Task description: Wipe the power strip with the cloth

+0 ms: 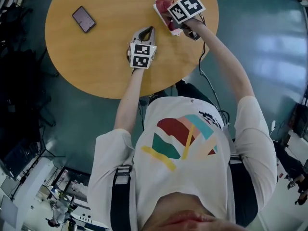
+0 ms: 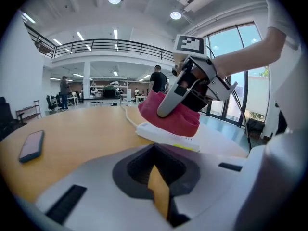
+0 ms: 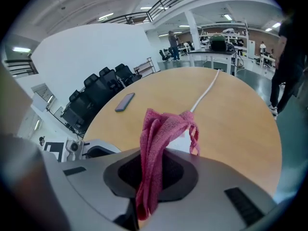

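Left gripper [image 1: 146, 33], jaws together and empty, is over the table [image 1: 96, 61], right of a phone [image 1: 83, 19]. Further right, the right gripper [image 2: 168, 105] is clamped on the cloth [image 3: 154, 148] and presses it onto the strip [image 2: 154, 133].

A large open office hall with mezzanine railing [image 2: 106, 44] and office chairs [image 3: 103, 81].
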{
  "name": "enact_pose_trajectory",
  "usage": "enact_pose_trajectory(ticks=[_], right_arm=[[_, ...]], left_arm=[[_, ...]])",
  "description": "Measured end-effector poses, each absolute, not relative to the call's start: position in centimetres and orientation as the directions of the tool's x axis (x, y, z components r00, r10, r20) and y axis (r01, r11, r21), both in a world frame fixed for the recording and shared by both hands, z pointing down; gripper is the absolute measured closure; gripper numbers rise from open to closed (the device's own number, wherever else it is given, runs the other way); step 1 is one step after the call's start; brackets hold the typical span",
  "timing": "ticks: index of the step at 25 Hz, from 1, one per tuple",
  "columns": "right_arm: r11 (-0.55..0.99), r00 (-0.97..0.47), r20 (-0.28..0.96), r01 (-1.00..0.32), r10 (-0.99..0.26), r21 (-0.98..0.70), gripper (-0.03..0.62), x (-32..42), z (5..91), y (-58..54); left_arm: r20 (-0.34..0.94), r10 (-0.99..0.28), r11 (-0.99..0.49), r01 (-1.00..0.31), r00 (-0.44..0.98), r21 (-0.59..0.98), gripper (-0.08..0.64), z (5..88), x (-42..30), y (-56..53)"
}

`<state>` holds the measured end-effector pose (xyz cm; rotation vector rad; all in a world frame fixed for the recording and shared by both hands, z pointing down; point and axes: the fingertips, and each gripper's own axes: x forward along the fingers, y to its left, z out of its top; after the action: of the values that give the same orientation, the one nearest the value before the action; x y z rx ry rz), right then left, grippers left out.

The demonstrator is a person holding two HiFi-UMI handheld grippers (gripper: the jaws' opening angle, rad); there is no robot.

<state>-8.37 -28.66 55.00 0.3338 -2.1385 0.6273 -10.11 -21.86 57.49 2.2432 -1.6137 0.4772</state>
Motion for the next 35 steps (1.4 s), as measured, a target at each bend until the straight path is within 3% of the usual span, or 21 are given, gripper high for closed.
enact_pose_trajectory(ticks=[6,15,25,35], right_arm=[[0.868,-0.528,0.849,-0.429,-0.018,-0.249,0.553,-13.9,57.1,-28.9],[0.87,-0.399,0.907,-0.485,-0.134,-0.085,0.552,-14.7,59.1,-29.7],[0.869,-0.396,0.908,-0.488,-0.139,-0.079,0.553,-13.1,59.9,-28.2],[0.895,-0.34,0.935,-0.443,-0.103,-0.062,0.552,-6.4,60.8,-21.5]], left_arm=[[0.478,-0.86,-0.161,-0.984,0.179,0.079,0.517,59.0,-16.8,-17.3],[0.482,-0.86,-0.141,-0.985,0.169,0.095,0.517,59.2,-19.1,-14.4],[0.496,-0.854,-0.142,-0.987,0.158,0.071,0.517,59.7,-19.4,-14.1],[0.498,-0.857,-0.123,-0.991,0.13,0.048,0.517,59.8,-19.5,-13.6]])
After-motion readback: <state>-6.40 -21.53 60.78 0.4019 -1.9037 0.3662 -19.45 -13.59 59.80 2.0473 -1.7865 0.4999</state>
